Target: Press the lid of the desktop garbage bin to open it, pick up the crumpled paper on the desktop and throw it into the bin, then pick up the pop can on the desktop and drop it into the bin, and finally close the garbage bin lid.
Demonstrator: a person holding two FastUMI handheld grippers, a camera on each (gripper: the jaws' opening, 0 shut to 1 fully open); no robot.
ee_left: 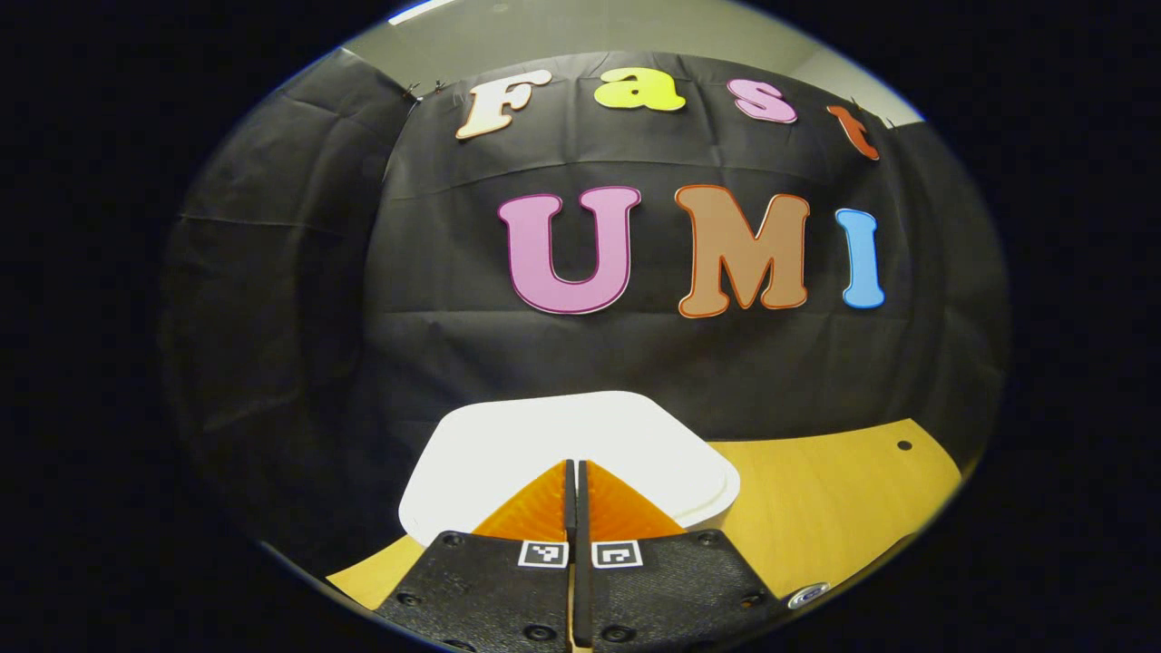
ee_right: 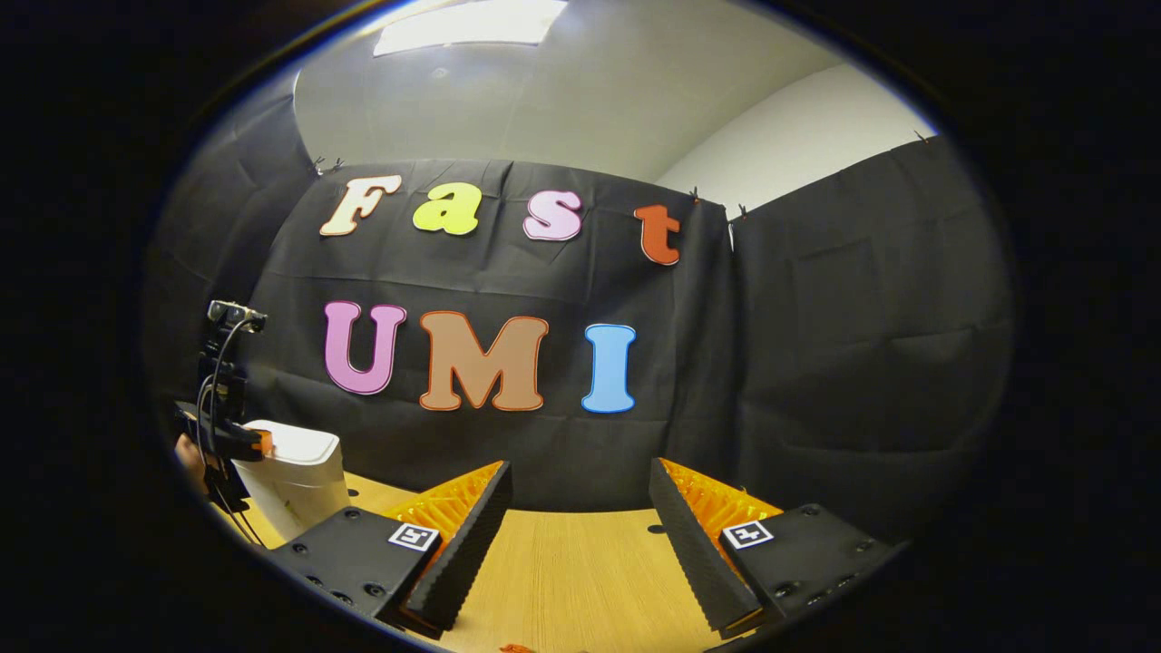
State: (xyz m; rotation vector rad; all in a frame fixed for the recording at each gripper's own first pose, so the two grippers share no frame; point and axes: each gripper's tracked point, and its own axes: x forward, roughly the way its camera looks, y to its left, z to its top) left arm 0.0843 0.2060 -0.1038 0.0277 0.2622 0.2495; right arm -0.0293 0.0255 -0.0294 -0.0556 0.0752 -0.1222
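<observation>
Left gripper with fingers pressed together, tips over and perhaps touching the closed white lid of the garbage bin at the wooden desktop's back-left corner; right gripper with fingers spread wide over bare wood, holding nothing.

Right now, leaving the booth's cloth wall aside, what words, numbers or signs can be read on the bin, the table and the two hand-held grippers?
Garbage bin: no text on its white lid.
Left hand-held gripper: two square black-and-white coded markers, no words.
Right hand-held gripper: two such markers, no words.
Wooden table: no text.
</observation>
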